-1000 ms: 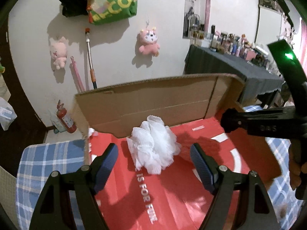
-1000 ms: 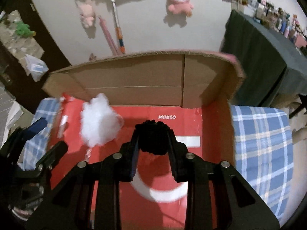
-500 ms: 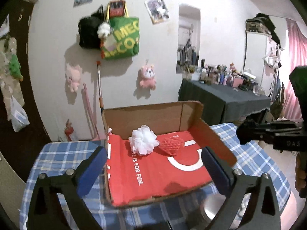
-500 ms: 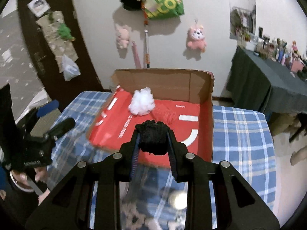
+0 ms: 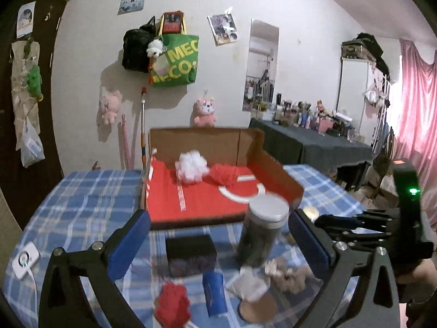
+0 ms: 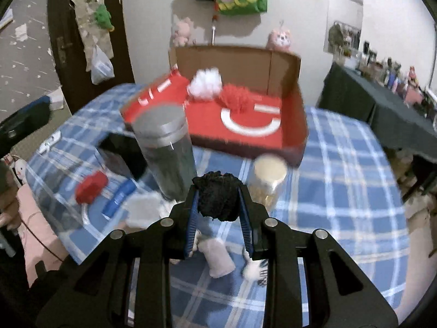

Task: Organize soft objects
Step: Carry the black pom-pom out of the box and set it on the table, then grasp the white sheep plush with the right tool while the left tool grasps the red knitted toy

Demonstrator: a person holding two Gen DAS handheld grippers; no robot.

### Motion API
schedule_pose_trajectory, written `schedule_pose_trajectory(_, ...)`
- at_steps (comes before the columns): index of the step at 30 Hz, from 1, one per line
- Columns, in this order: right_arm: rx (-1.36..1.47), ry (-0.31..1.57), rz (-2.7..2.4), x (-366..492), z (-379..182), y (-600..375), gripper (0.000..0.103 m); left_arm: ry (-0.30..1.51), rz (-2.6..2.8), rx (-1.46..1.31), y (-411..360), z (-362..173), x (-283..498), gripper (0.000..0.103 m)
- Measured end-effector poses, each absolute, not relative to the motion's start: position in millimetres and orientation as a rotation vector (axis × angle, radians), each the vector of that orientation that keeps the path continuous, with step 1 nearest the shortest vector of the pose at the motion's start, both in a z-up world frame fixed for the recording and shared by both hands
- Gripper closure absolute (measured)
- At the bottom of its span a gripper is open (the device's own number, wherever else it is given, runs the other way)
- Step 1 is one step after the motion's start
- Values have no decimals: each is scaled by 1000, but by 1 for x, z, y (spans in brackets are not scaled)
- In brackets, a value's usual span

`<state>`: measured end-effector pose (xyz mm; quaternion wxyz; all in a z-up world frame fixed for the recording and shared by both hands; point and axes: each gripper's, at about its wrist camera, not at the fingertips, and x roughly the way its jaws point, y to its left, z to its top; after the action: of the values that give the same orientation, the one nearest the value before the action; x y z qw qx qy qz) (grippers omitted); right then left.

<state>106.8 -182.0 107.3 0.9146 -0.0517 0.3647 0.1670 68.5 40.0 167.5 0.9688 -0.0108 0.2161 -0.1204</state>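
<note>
A black pom-pom [image 6: 218,198] is pinched between the jaws of the right gripper [image 6: 218,205]. The jaws of the left gripper [image 5: 218,235] have just been opening and are spread wide, with nothing gripped. Both grippers have been drawn back from the cardboard box [image 5: 275,169] since a second ago, so the blue plaid worktop [image 5: 82,191] is now seen in front, strewn with a dark jar [image 5: 262,235], a red pom-pom [image 5: 172,303] and a black box [image 5: 191,251]. In the cardboard box, a white pom-pom [image 5: 191,165] and a second red pom-pom [image 5: 224,173] are seen. Beyond, plush toys [image 5: 204,110] are hung on the wall.
</note>
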Motion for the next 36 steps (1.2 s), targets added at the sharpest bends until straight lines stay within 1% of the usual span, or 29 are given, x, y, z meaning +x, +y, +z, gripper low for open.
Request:
schedule_pose_trajectory(4, -53, 811, 352, 120, 69, -183, 76, 462, -232, -14, 37, 139, 63, 0)
schedule_pose_trajectory(8, -17, 833, 348, 127, 45, -185, 76, 516, -228, -33, 39, 110, 66, 0)
schedule_pose_trajectory(14, 3, 818, 343, 124, 37, -187, 73, 576, -227, -64, 40, 83, 72, 0)
schedule_pose_trajectory(15, 6, 815, 341, 123, 37, -187, 71, 584, -230, -69, 40, 79, 73, 0)
schedule_pose_trajectory(16, 7, 809, 337, 122, 37, -188, 64, 593, -232, -71, 39, 75, 74, 0)
schedule_pose_trajectory(17, 4, 803, 331, 120, 37, -187, 55, 597, -234, -71, 38, 73, 74, 0)
schedule_pose_trajectory(18, 1, 793, 327, 119, 37, -188, 38, 598, -235, -69, 37, 71, 74, 0)
schedule_pose_trajectory(19, -3, 781, 328, 116, 37, -187, 36, 597, -234, -67, 36, 70, 74, 0)
schedule_pose_trajectory(27, 3, 637, 264, 82, 52, -194, 36, 551, -232, -78, 33, 64, 60, 0)
schedule_pose_trajectory(30, -1, 567, 237, 62, 52, -192, 27, 523, -211, -81, 30, 60, 51, 0)
schedule_pose_trajectory(33, -2, 505, 204, 44, 51, -190, 26, 507, -200, -88, 28, 55, 45, 0)
schedule_pose_trajectory(36, 10, 478, 192, 35, 47, -192, 22, 491, -195, -74, 24, 50, 40, 0)
